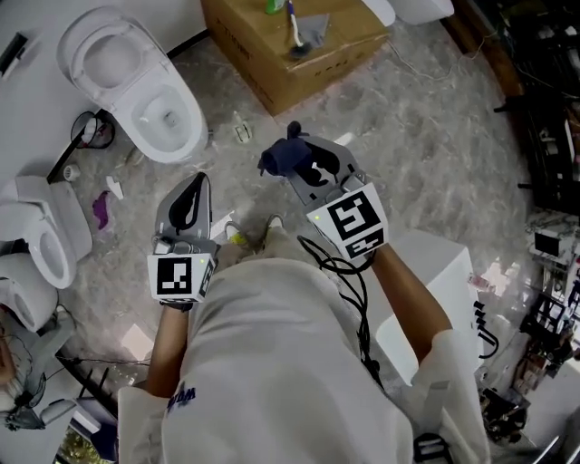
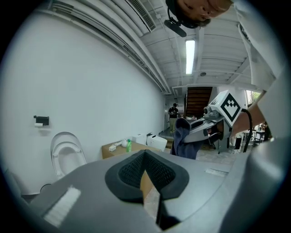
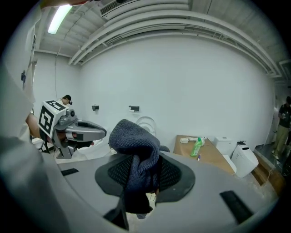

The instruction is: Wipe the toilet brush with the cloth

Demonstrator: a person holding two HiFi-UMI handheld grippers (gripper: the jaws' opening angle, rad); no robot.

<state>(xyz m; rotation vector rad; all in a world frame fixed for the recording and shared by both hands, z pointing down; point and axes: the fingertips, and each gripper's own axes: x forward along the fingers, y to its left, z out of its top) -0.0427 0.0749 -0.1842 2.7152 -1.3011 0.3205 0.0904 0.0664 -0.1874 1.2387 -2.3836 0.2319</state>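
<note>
Seen from above, a person in a pale, creased shirt (image 1: 272, 362) holds two grey moulded-plastic tools over a grey, marble-veined floor (image 1: 426, 145), each carrying a black-and-white marker cube (image 1: 349, 222) near the wrist. At lower left of the frame the left tool (image 1: 194, 186) points up the picture with its ribbed black pads pressed together at the tip and nothing between them. At centre, the right tool (image 1: 301, 168) is clamped on a dark blue knitted cloth (image 1: 281, 156), a soft, bunched lump that bulges above the pads and hangs in a fold below them; the right gripper view shows its coarse weave filling the space between the jaws. The two tools are well apart, the cloth up and to the right of the left tool's tip. Farther up, at top centre, a brown cardboard box (image 1: 272, 68) carries a green bottle (image 1: 275, 6) and a slim blue-and-white handled item, apparently the brush (image 1: 294, 25), lying flat on the box top, well clear of both tools and the cloth. At upper left stands a glossy white toilet (image 1: 136, 86), oval bowl open and lid raised.
</note>
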